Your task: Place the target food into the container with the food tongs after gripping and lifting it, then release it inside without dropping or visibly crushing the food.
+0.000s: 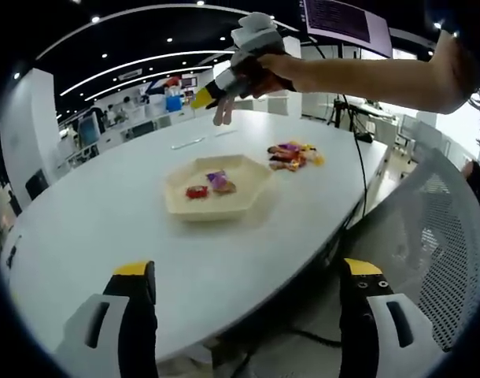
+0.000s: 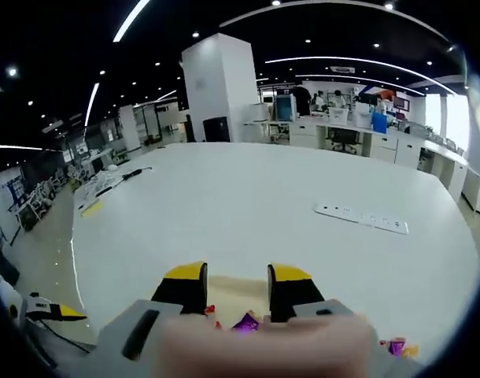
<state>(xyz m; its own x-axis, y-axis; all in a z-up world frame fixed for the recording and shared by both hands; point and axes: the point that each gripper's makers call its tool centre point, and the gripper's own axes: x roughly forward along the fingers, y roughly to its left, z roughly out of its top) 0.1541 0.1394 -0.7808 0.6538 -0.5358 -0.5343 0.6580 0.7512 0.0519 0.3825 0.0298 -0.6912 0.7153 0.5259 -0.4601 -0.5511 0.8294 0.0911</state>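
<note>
Here, the left hand-held gripper stands wide at the frame's bottom, while the cream container holding wrapped food sits mid-frame on the white bench. More food pieces lie right of it. The right hand-held gripper shows narrowly parted jaws gripping nothing, low in its view.

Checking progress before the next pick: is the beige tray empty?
No. The beige hexagonal tray holds a red piece and a purple piece.
</note>
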